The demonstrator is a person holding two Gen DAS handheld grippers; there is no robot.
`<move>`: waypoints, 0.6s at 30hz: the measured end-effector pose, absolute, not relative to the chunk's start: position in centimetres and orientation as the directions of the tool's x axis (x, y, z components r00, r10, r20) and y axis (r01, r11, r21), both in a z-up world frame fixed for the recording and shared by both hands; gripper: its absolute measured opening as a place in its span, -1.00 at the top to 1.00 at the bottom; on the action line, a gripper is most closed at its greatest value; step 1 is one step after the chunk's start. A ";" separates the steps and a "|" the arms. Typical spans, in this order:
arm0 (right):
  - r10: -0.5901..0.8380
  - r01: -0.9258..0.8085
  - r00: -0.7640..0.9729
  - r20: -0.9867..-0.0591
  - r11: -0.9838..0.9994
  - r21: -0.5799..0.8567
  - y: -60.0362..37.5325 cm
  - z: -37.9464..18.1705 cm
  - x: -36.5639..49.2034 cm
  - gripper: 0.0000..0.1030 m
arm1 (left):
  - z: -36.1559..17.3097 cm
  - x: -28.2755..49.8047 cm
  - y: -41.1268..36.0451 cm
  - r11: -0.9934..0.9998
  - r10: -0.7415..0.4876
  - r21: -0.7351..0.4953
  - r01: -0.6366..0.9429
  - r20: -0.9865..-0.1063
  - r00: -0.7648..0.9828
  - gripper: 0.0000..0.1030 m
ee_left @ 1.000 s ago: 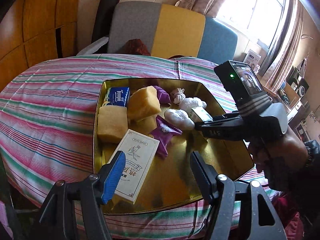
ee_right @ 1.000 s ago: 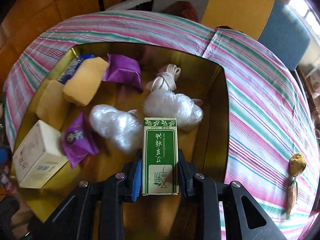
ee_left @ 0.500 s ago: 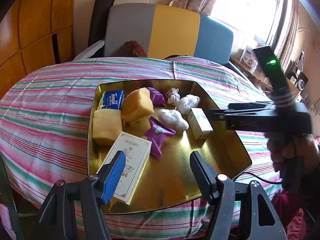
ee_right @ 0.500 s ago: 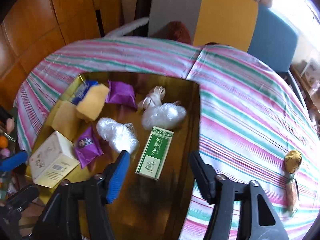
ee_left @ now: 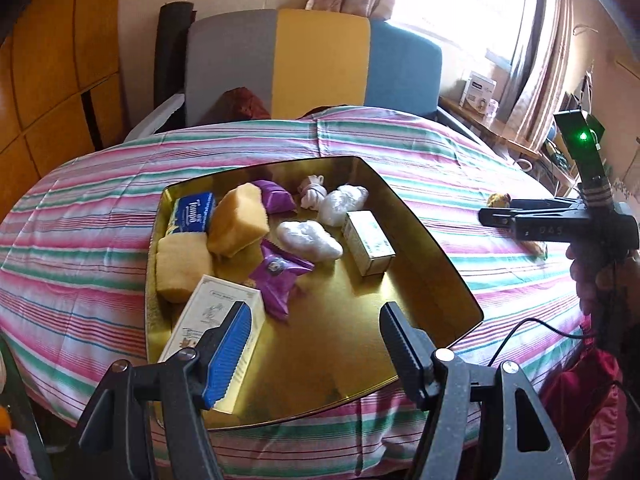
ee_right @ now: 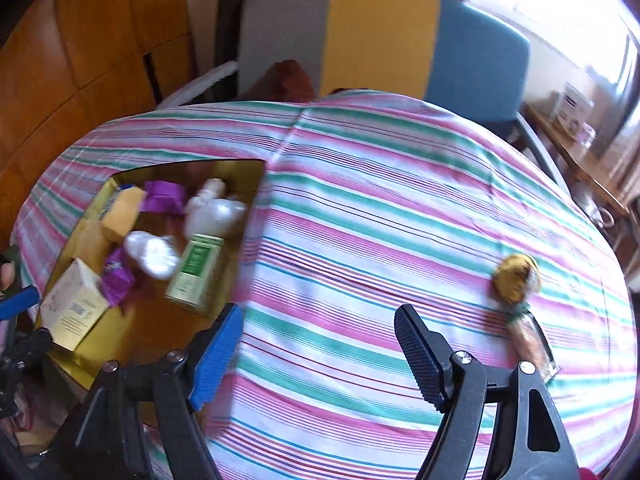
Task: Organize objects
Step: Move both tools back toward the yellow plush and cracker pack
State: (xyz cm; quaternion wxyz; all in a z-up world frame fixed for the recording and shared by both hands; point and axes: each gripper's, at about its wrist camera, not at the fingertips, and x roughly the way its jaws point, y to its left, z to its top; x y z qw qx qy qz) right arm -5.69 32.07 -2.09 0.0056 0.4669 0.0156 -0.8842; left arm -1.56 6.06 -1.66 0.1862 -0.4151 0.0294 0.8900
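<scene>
A gold tray (ee_left: 432,292) on the striped table holds a green-and-white box (ee_left: 368,242), two white plastic bundles (ee_left: 310,238), purple packets (ee_left: 280,276), yellow sponges (ee_left: 238,226), a blue packet (ee_left: 194,214) and a white box (ee_left: 218,320). The tray also shows in the right wrist view (ee_right: 132,336), with the green box (ee_right: 196,272) lying free. My left gripper (ee_left: 314,354) is open and empty over the tray's near edge. My right gripper (ee_right: 318,354) is open and empty over the bare cloth, right of the tray. A small yellow-topped bottle (ee_right: 520,300) lies on the cloth to its right.
A grey, yellow and blue chair back (ee_left: 312,60) stands behind the table. Wooden cabinets (ee_left: 52,60) fill the left. A side shelf with boxes (ee_left: 478,90) stands by the window. The right gripper's body (ee_left: 560,226) hovers at the table's right side.
My right gripper let go of the green box in the tray, opened, pulled back and swung right over the cloth. My left gripper stayed open and drew back slightly.
</scene>
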 end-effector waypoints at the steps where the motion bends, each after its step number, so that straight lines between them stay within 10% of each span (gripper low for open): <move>1: 0.014 0.006 -0.562 -0.827 -1.000 -0.021 33.0 -2.2 -5.5 -0.56 | -1.7 -1.5 6.3 -0.927 0.308 -0.099 -0.361 -0.751 -0.584 -0.32; 18: 0.222 -0.381 -0.515 -0.828 -0.925 -0.011 50.1 -4.7 -5.5 -0.60 | -1.0 -1.1 11.3 -0.884 0.324 -0.035 -0.466 -0.763 -0.559 -0.32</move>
